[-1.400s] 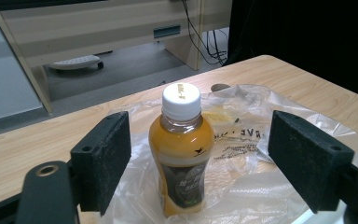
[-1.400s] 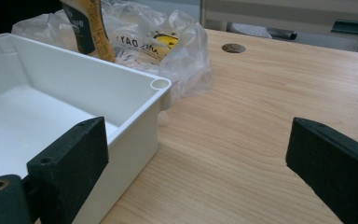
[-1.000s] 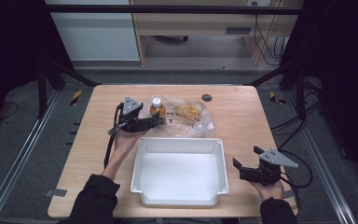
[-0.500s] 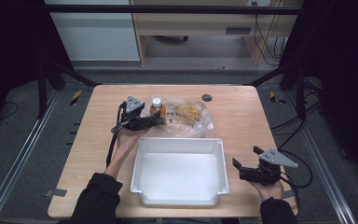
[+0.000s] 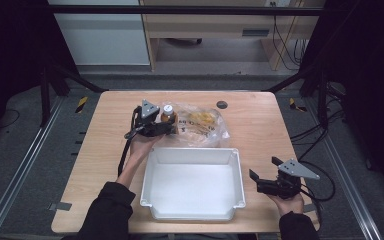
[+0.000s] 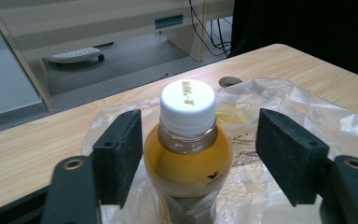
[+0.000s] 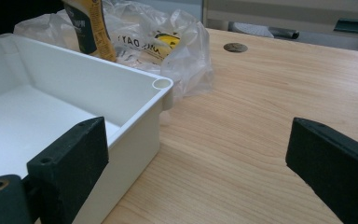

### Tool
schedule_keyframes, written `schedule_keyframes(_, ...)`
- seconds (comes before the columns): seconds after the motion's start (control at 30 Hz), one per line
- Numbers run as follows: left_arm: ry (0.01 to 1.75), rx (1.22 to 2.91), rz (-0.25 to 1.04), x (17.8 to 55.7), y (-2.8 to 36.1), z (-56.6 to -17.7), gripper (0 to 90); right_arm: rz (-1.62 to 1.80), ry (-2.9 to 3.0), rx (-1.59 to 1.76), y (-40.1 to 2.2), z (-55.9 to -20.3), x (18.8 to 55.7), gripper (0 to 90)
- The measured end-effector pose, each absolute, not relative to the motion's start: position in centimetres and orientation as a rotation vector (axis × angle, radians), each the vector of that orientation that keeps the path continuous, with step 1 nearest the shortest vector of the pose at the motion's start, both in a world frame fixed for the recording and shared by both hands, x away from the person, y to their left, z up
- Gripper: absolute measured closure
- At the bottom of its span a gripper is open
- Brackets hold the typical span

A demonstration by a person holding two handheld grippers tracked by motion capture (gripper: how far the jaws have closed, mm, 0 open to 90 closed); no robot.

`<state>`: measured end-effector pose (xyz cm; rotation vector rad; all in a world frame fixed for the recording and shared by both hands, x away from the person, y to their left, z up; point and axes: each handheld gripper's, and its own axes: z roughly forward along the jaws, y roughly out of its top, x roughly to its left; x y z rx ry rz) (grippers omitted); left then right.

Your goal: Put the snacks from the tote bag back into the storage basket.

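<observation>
Grasping of the bottle (image 6: 186,154) is in progress: the left tongs (image 6: 198,154), just closing, bracket it untouched. Full closure is required next. The right tongs (image 7: 205,163) are held open.

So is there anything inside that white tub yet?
No, the white tub sits empty on the table, while the bottle stands beyond its far rim beside the plastic bag.

Even overhead light, dark surround — soft shadows; near pads blurred, glare on plastic bag (image 6: 279,107).
</observation>
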<state>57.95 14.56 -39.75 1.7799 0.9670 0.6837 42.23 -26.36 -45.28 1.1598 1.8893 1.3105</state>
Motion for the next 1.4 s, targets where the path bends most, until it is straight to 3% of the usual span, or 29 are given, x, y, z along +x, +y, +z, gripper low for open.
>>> schedule_keyframes(0.57,0.988,1.754,0.679,59.1,14.7,-40.6,47.6,1.311,1.890,1.160,-26.4,-45.3,42.3,6.0)
schedule_keyframes(1.4,0.993,1.754,0.679,60.4,13.7,-40.5,54.1,1.310,1.898,1.162,-26.3,-45.3,42.3,5.9)
